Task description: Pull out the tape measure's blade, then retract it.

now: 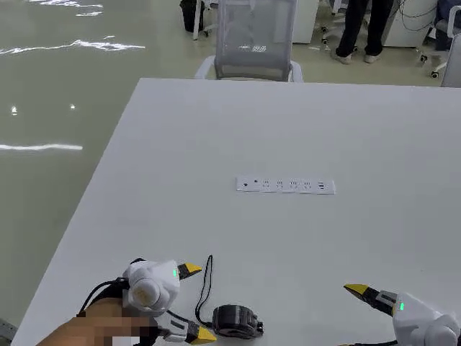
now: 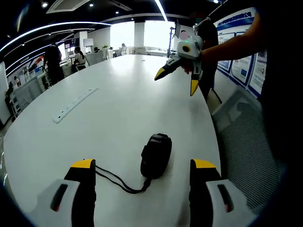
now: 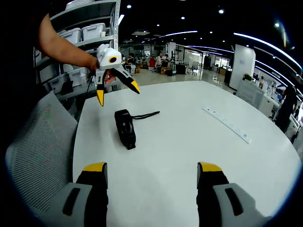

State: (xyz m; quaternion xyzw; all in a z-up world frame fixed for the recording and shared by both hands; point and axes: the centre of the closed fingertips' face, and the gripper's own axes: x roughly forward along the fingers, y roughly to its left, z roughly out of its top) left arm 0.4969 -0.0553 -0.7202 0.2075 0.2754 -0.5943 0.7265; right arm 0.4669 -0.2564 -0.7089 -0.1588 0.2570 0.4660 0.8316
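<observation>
Tape measure (image 1: 236,321) lies on the white tabletop (image 1: 288,130) close to its near edge, left of centre. Its thin black strap (image 1: 207,288) loops away toward the far side. The left hand-held gripper (image 1: 196,303) sits just left of it, its 2 yellow-tipped jaws spread wide and gripping nothing. The nearer jaw tip is just beside the tape measure, and I cannot tell whether they touch. The right hand-held gripper (image 1: 353,317) is well apart to the right, also by the near edge, jaws likewise spread and empty. Beyond both, smooth open surface runs to a flat white power strip (image 1: 286,185) and on to the far edge, where a grey mesh-backed chair (image 1: 256,36) stands.

The left gripper view adds the shape of the tape measure (image 2: 156,155): a rounded, matt black body lying ahead between the 2 jaws, with the strap (image 2: 116,179) trailing toward the left one. The right hand-held gripper (image 2: 176,85) hangs above the tabletop beyond it.

The right gripper view gives the tape measure (image 3: 125,127) from the other side, with the left hand-held gripper (image 3: 118,96) raised behind it on a bare forearm (image 3: 61,47) — and a mesh seat (image 3: 38,142) against the tabletop's curved edge.
</observation>
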